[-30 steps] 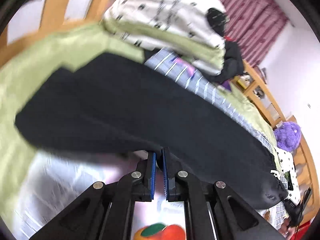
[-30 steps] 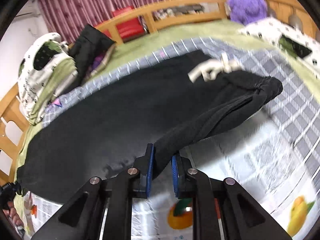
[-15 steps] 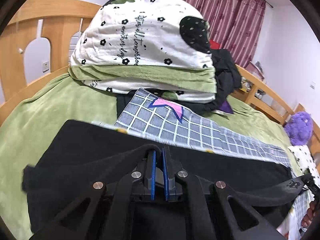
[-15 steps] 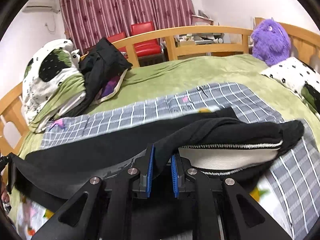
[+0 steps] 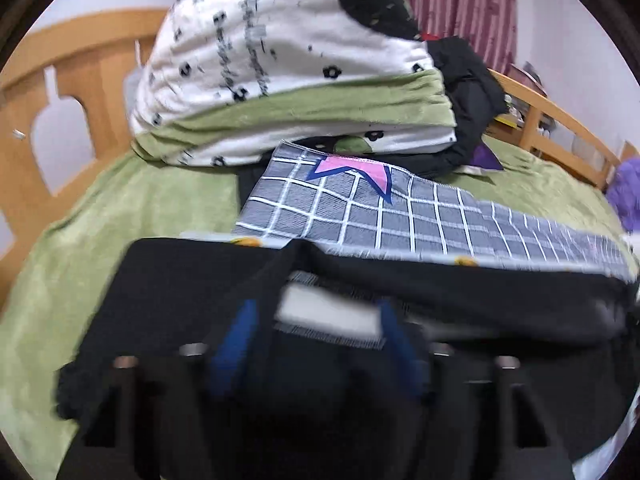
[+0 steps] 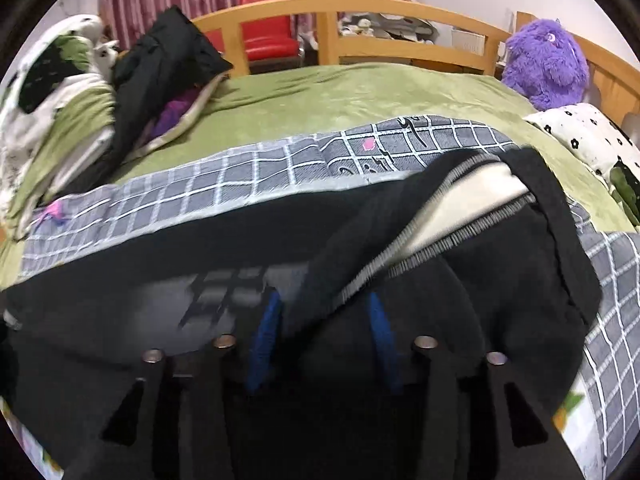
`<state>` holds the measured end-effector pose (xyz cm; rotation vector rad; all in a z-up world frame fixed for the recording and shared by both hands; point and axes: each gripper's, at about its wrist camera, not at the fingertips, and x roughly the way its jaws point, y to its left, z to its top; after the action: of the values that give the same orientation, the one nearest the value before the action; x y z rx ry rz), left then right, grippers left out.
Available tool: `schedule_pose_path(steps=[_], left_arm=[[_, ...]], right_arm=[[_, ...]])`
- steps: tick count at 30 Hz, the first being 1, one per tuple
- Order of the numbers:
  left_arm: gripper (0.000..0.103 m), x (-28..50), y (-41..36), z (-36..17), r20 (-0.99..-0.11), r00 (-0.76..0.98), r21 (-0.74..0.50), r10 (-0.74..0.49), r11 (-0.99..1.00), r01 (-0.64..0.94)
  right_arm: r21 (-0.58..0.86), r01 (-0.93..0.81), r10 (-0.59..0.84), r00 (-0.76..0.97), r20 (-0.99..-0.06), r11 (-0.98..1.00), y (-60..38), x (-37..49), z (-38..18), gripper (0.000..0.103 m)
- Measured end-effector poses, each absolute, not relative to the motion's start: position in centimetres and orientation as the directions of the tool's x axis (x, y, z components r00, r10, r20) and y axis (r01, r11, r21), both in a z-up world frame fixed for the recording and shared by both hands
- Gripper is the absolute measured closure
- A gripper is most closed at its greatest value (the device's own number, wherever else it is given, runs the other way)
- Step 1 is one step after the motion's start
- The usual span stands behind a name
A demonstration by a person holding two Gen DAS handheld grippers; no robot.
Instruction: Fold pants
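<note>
From the left wrist we see our left gripper (image 5: 316,344) with its blue pads spread; its jaws have just been opening, and black cloth of the pants (image 5: 180,292) lies between them without being pinched, as far as the blur lets us tell. The pants lie flat on the grey checked sheet (image 5: 400,216), which covers the green blanket (image 5: 160,200), with a stack of folded bedding (image 5: 280,80) behind.

From the right wrist we see our right gripper (image 6: 324,340) also parted, its jaws likewise having just been opening. A fold of the pants (image 6: 520,280) droops across the gap, its pale inner waistband lining showing, but the pads do not seem to press on it. The checked sheet (image 6: 280,172) shows beyond, and a purple plush toy (image 6: 548,64) sits by the wooden bed rail (image 6: 400,4).

We judge that one lengthwise fold is laid down: the pants look like a long doubled strip across the sheet, with both ends being let go. What seems left is smoothing the bunched waistband end and folding the strip across its length to a compact size.
</note>
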<state>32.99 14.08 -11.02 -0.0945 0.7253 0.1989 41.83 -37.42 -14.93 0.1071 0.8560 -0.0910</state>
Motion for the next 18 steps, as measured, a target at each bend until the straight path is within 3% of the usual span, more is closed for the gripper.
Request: schedule_pose_path(steps=[4,10,18], left_arm=[[0.033,27.6,14.6,-11.8,-0.716,0.689,-0.024,0.113,0.982,-0.186],[0.033,20.7,16.9,-16.5,-0.793,0.606,-0.243,-0.061,0.944,-0.222],[0.033,20.1,19.8,-19.3,-0.674,0.685,-0.575,-0.275,0.778,-0.253]], right_arm=[[0.028,0.096,-0.042,0.649,-0.760,0.995,-37.6,36.2,-14.4,0.047],[0.034,0.119,-0.047,0.613,-0.789,0.992,-39.6,28.9,-15.6,0.043],[0.284,0.228,0.105,0.579,-0.809,0.931,-44.4,25.5,-18.2,0.042]])
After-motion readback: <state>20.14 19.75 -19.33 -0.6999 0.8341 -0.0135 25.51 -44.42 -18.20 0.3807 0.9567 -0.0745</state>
